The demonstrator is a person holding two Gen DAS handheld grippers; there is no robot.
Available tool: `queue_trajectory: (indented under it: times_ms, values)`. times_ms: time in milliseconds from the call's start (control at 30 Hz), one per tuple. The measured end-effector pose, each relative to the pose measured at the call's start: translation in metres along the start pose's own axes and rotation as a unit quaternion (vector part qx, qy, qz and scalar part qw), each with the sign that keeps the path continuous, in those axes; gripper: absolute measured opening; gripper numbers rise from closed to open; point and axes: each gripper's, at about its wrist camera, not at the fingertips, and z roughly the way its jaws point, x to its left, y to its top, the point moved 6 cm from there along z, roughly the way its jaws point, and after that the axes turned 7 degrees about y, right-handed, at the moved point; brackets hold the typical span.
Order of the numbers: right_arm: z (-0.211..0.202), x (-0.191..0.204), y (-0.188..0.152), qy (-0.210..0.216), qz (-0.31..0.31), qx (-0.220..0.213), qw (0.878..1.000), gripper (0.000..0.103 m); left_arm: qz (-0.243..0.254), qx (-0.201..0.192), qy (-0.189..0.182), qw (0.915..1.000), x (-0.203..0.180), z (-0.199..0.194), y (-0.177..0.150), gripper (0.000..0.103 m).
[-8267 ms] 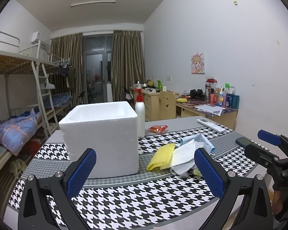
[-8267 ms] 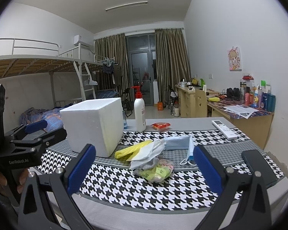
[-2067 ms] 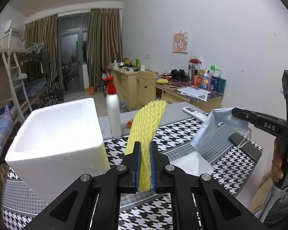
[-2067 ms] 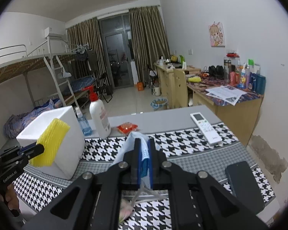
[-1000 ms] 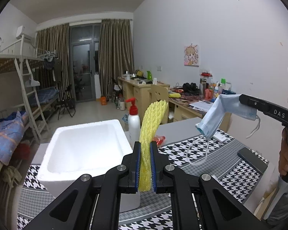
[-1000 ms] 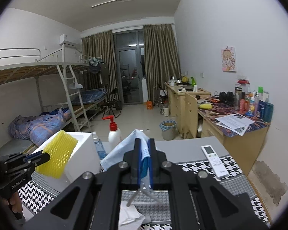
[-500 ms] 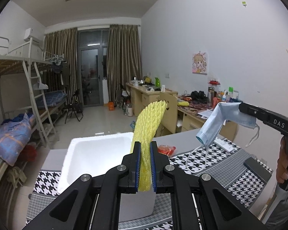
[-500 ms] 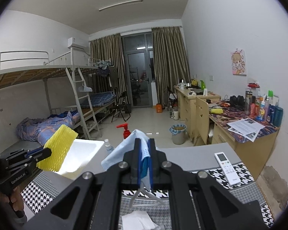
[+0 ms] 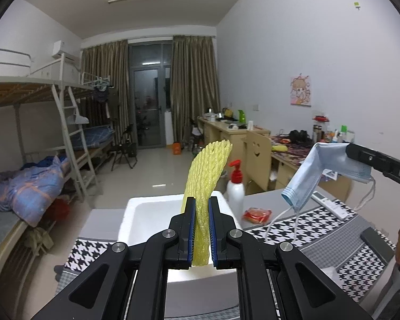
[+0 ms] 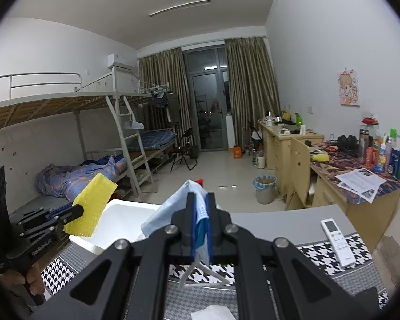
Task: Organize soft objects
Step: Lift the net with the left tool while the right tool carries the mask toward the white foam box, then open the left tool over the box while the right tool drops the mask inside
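Left wrist view: left gripper (image 9: pixel 200 229) is clamped tight on a yellow foam net (image 9: pixel 206 184), which sticks up between the blue pads. Just beyond and below it sits the white foam box (image 9: pixel 157 213), open top, on the checkered table (image 9: pixel 320 226). A pump bottle (image 9: pixel 235 186) stands just right of the box, w/ a red packet (image 9: pixel 257 213) near it. At right, the right gripper (image 9: pixel 360 157) is closed on a blue face mask (image 9: pixel 306 176), ear loops dangling over the table, well right of the box. Writing: "DAS" on the right gripper's arm, rest cut off. A phone (image 9: pixel 376 240) lies at far right.

Right wrist view: right gripper (image 10: pixel 200 226) is pinched on the face mask (image 10: pixel 173 208); one loop hangs below the fingers. Left gripper (image 10: pixel 74 210) w/ the foam net (image 10: pixel 94 205) sits over the box's (image 10: pixel 120 224) left edge. A remote (image 10: pixel 337 237) lies at right, a white tissue (image 10: pixel 213 313) at the near edge. Label on the left gripper reads approx. "GenRobot.AI".

Risks, as I judge: the net is light and springy, so if let go at the rim it could bounce or tip out. The mask loops could snag a finger or the pump bottle on the way over. Both grippers heading to one box could bump. The box is light foam; a knock could shift it.
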Motion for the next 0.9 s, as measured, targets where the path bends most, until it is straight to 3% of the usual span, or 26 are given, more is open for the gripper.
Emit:
queue_trajectory:
  times_ms: [433,800,867,900]
  values:
    - [0.018,0.013,0.007,0.017,-0.003,0.005,1.000,0.009,-0.013,0.027,0.027,0.9992,0.016,0.026,-0.008,0.010]
    - [0.031,0.023,0.009,0.016,-0.010,0.018,1.000,0.009,-0.018,0.059,0.012,0.9980,0.019,0.050,-0.019,0.011]
    - [0.034,0.025,0.009,0.016,-0.011,0.022,1.000,0.009,-0.019,0.064,0.016,0.9976,0.020,0.052,-0.021,0.019]
    - [0.035,0.026,0.009,0.017,-0.012,0.024,0.999,0.009,-0.018,0.066,0.020,0.9974,0.022,0.052,-0.022,0.034]
